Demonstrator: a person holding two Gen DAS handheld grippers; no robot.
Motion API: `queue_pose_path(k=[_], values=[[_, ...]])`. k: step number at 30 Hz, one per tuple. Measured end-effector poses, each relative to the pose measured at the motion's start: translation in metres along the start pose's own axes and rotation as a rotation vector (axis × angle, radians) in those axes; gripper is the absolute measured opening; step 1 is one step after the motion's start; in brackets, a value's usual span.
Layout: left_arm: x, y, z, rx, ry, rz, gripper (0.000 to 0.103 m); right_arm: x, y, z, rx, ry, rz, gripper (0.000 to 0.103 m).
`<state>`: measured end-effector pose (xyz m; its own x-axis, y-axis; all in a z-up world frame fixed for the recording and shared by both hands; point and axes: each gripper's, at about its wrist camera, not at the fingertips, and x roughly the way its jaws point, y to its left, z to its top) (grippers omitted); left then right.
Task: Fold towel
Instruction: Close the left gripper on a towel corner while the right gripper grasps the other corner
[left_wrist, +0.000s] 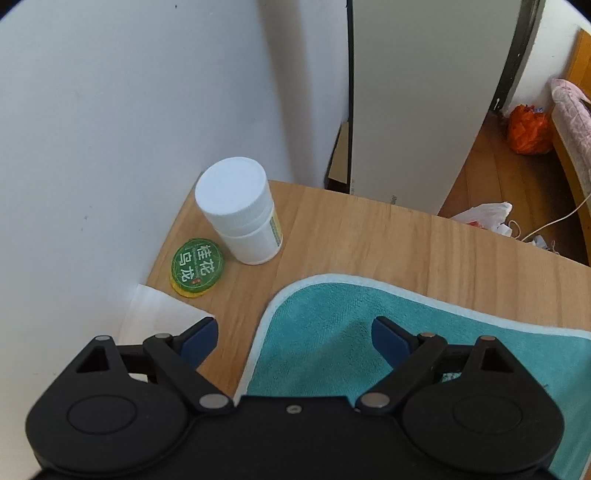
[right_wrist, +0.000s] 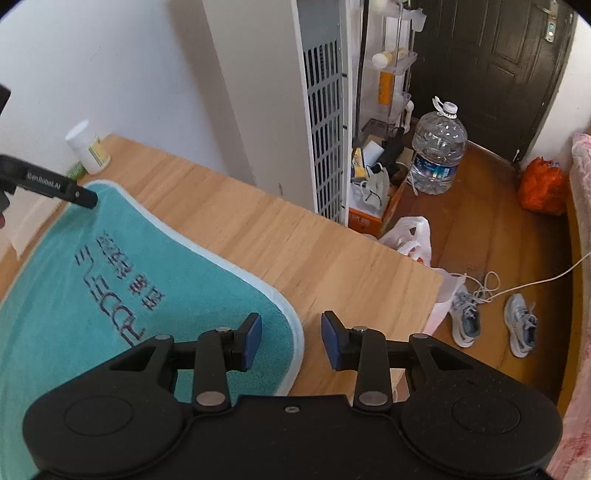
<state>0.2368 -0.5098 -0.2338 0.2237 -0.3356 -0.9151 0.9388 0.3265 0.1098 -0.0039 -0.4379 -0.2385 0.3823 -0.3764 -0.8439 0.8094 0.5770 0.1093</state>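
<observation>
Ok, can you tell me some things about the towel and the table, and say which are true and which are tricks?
1. The towel lies flat on the table. True.
2. The left gripper is shut on the towel. False: it is open, one finger over the towel, one over the table.
3. The right gripper is open. True.
4. The white bottle has tipped over. False: it stands upright.
5. The green tin sits on the towel. False: it lies on the table beside the bottle.

The towel (right_wrist: 110, 280) lies flat on the table (right_wrist: 295, 251). At the table's far left corner, against the wall, stands a bottle (left_wrist: 240, 210), with a small round packet (left_wrist: 197, 266) just beside it. Shoes (right_wrist: 491, 321) sit on the floor right of the table.
</observation>
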Motion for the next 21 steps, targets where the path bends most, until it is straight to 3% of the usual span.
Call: queue_pose_path(k=[6,9,11,13,15,16,21], values=[[0.007,-0.001,0.003,-0.019,-0.002,-0.046,0.076,0.004,0.005,0.006,-0.065,0.006,0.002,0.038],[0.004,-0.006,0.003,0.002,-0.012,-0.063,0.061,0.003,0.005,0.008,-0.083,0.018,0.01,0.038],[0.003,-0.009,0.005,0.012,-0.012,-0.077,0.044,0.003,0.003,0.009,-0.086,0.025,0.025,0.029],[0.004,-0.013,0.008,0.026,-0.009,-0.075,0.04,0.004,0.003,0.011,-0.098,0.035,0.046,0.025],[0.003,-0.017,0.011,0.038,-0.005,-0.073,0.029,0.004,0.003,0.012,-0.107,0.04,0.055,0.023],[0.003,-0.019,0.012,0.043,-0.001,-0.08,0.017,0.004,0.002,0.013,-0.105,0.044,0.065,0.017],[0.002,-0.027,0.015,0.065,0.005,-0.063,0.011,0.004,-0.006,0.016,-0.089,0.055,0.112,0.003]])
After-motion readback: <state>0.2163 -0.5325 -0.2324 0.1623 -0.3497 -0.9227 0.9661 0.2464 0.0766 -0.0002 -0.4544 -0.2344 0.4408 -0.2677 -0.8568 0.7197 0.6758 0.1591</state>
